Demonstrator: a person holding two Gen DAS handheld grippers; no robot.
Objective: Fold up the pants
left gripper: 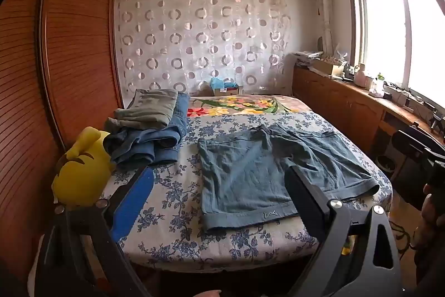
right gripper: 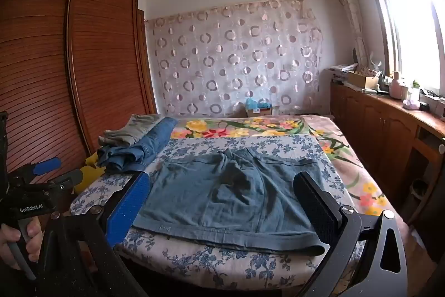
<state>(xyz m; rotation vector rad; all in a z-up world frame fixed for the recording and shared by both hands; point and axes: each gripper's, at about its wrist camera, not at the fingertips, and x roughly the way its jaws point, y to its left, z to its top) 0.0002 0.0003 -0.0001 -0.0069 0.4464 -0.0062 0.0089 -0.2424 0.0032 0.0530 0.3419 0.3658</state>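
Bedroom, bed (left gripper: 178,216) w/ blue floral cover. Teal pants (left gripper: 258,174) lie flat just beyond both grippers' tips. Left gripper (left gripper: 219,180) jaws wide apart, empty; right gripper (right gripper: 222,185) same. Jeans pile (left gripper: 150,135) beyond left gripper's blue finger

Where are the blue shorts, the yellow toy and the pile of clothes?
blue shorts (right gripper: 222,194), right wrist view, on the flat middle of the cloth.
yellow toy (left gripper: 80,171), left wrist view, on its round yellow body.
pile of clothes (left gripper: 144,127), left wrist view, where the grey-green garment meets the jeans.
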